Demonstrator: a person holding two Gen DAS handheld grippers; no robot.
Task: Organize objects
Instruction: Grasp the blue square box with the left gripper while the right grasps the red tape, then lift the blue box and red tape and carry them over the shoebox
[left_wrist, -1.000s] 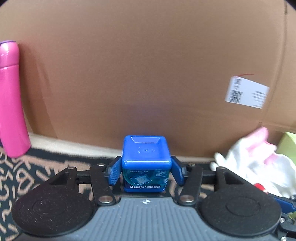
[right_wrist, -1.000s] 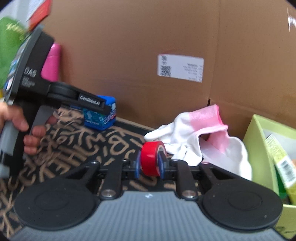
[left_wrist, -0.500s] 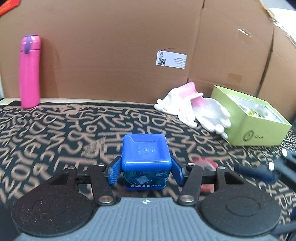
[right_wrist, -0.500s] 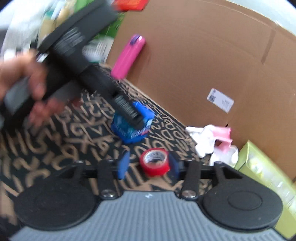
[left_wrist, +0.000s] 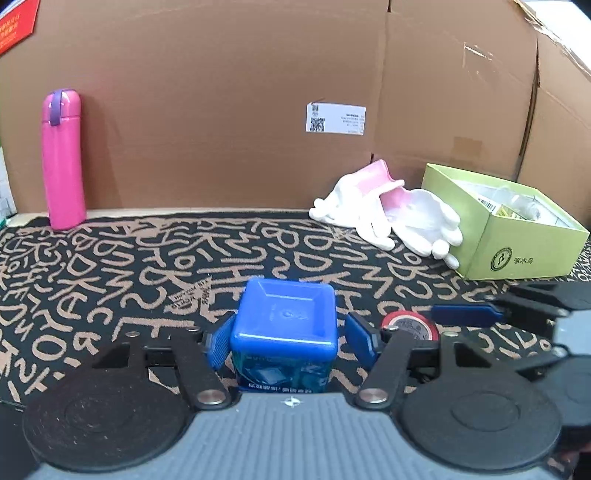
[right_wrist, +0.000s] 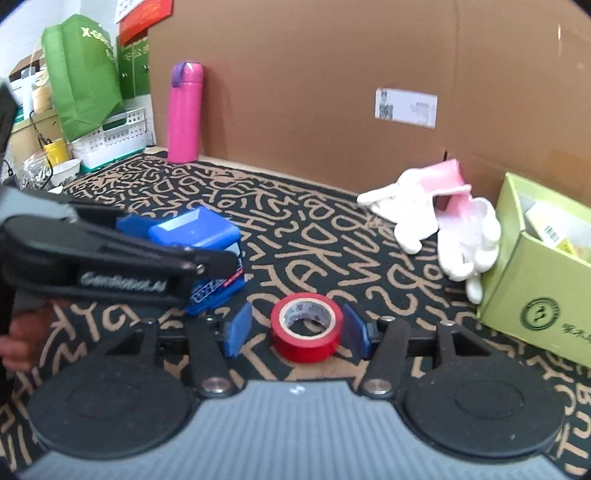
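A blue cube-shaped box (left_wrist: 284, 325) rests on the black patterned mat (left_wrist: 147, 266) between the fingers of my left gripper (left_wrist: 288, 339). Its jaws are opening; a gap shows at the right pad (left_wrist: 360, 341), so the box is not pressed. Just right of it a red tape roll (right_wrist: 304, 326) lies flat on the mat between the fingers of my right gripper (right_wrist: 295, 328). These jaws are opening too, and the left pad (right_wrist: 238, 328) stands clear of the roll. In the right wrist view the left gripper (right_wrist: 177, 240) reaches in from the left around the blue box (right_wrist: 207, 232).
A pink bottle (left_wrist: 61, 158) stands at the back left against the cardboard wall (left_wrist: 221, 92). White and pink gloves (left_wrist: 391, 214) lie at the back right beside an open green box (left_wrist: 517, 236). A green bag (right_wrist: 81, 74) and white basket (right_wrist: 114, 140) sit past the mat's left edge.
The left gripper drew the blue box back from the cardboard wall to the mat's front and loosened. The right gripper's jaws spread, and the red tape now lies flat on the mat.
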